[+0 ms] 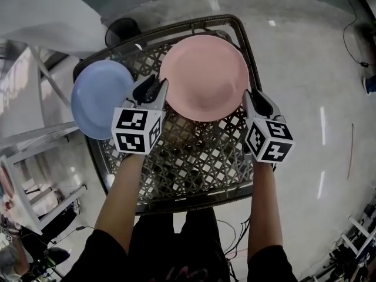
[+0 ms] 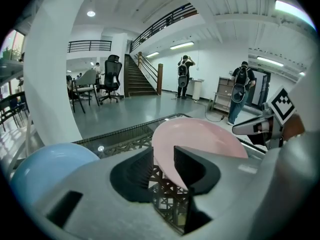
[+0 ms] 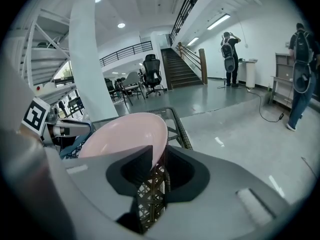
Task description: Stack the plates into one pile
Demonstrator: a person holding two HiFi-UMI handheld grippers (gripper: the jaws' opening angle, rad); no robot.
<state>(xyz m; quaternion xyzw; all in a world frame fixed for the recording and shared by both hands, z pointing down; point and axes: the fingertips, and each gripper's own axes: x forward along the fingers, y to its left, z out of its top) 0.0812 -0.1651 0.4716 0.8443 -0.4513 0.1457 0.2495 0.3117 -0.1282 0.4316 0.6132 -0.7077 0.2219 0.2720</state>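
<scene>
A pink plate (image 1: 204,75) lies on a dark lattice table (image 1: 188,157). A light blue plate (image 1: 100,97) sits apart from it at the table's left edge. My left gripper (image 1: 157,86) is at the pink plate's left rim, and my right gripper (image 1: 249,96) is at its right rim. In the left gripper view the pink plate (image 2: 200,139) has its rim between the jaws of the left gripper (image 2: 163,159), with a gap showing beside it. In the right gripper view the rim of the pink plate (image 3: 125,134) likewise stands loose inside the right gripper (image 3: 159,156). Both grippers are open.
The table has a raised dark rim (image 1: 249,51) and stands on a grey polished floor. A white rack (image 1: 29,192) is at the left. A white column (image 2: 50,74) rises beyond the table. Office chairs (image 2: 112,76) and standing people (image 2: 240,89) are far off.
</scene>
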